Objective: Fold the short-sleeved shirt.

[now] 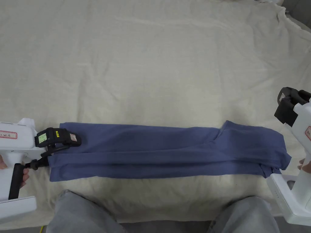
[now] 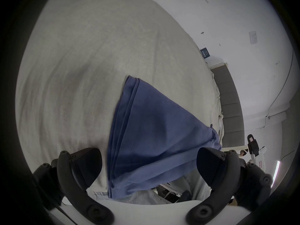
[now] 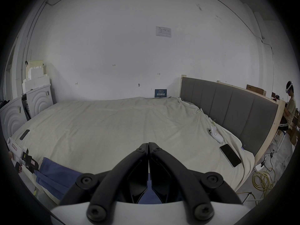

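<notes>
The blue short-sleeved shirt [image 1: 170,153] lies on the cream bed sheet [image 1: 152,60], folded into a long narrow strip running left to right near the front edge. My left gripper [image 1: 60,150] is at the strip's left end. In the left gripper view it [image 2: 148,157] is open wide, and the shirt's [image 2: 154,131] end lies between and below the jaws, untouched by either. My right gripper [image 1: 287,106] is raised just beyond the shirt's right end. In the right gripper view it [image 3: 148,145] is shut with nothing held, and the shirt [image 3: 55,175] lies below it.
The person's knees in grey trousers [image 1: 82,212] are at the bed's front edge. A phone [image 3: 230,155] and a white controller [image 3: 215,133] lie near the grey headboard [image 3: 227,108]. A dark slab [image 3: 24,134] lies far left. Another person [image 3: 289,105] stands beyond the bed.
</notes>
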The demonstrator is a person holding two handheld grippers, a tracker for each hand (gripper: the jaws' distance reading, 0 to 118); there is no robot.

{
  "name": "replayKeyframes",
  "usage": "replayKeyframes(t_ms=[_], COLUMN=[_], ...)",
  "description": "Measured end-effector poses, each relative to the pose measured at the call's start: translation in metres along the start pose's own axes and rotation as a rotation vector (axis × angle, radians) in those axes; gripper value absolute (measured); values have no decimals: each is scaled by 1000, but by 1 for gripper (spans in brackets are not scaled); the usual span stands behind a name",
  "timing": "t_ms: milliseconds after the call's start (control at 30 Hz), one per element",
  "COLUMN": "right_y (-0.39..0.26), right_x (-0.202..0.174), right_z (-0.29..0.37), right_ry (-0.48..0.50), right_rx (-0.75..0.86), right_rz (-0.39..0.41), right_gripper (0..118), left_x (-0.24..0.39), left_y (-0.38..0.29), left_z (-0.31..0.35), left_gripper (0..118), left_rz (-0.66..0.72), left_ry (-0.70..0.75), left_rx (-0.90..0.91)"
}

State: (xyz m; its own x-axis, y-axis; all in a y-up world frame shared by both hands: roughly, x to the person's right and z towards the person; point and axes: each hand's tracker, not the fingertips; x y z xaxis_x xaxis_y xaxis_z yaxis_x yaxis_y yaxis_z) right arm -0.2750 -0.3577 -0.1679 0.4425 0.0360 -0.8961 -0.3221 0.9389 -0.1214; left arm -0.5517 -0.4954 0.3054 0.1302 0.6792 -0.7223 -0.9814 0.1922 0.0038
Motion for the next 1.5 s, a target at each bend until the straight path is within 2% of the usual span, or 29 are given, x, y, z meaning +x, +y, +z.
replayKeyframes(t_ms=[67, 100, 133, 200, 233, 300, 367, 533, 633, 833, 967, 1000, 1100, 1133, 1267, 1500], right_y=[0, -1, -2, -2, -2, -2, -1, -1, -1, 2, 5, 6, 7, 7, 7, 8], right_x=[-1, -1, -1, -1, -1, 1, 2, 5, 4, 7, 9, 9, 12, 13, 17, 24], right_z=[-1, -1, -2, -4, -3, -2, 0, -1, 2, 6, 9, 10, 12, 13, 15, 21], right_ry=[2, 2, 3, 6, 7, 9, 11, 19, 31, 55, 69, 72, 72, 72, 71, 69], right_rx=[-3, -4, -7, -15, -16, -14, -10, -11, -4, 10, 25, 29, 41, 42, 50, 61], right_rz=[2, 5, 6, 5, 3, -3, -2, -9, -13, -29, -34, -39, -45, -50, -71, -89], right_gripper=[0, 0, 0, 0, 0, 0, 0, 0, 0, 0, 0, 0, 0, 0, 0, 0], left_x=[1, 3, 6, 12, 15, 19, 18, 41, 61, 65, 67, 51, 52, 71, 102, 169], left_y=[2, 0, -2, -5, -7, -12, -9, -9, -16, -5, -3, 4, 1, -4, -17, -47], left_z=[1, 1, 0, -8, -15, -23, -21, -19, -10, 36, 54, 56, 72, 75, 75, 44], left_gripper=[117, 113, 100, 62, 43, 23, 16, 8, 7, 6, 6, 6, 6, 6, 6, 6], left_rz=[17, 18, 13, 10, -3, -56, -35, -62, -128, -48, -92, -101, -86, -88, -206, -338], left_ry=[-17, -42, -66, -65, 5, 58, 47, 186, 240, 273, 488, 518, 452, 430, 402, 244], left_rx=[5, 12, 17, 4, -11, -5, 4, -1, 32, 119, 200, 208, 245, 258, 277, 223])
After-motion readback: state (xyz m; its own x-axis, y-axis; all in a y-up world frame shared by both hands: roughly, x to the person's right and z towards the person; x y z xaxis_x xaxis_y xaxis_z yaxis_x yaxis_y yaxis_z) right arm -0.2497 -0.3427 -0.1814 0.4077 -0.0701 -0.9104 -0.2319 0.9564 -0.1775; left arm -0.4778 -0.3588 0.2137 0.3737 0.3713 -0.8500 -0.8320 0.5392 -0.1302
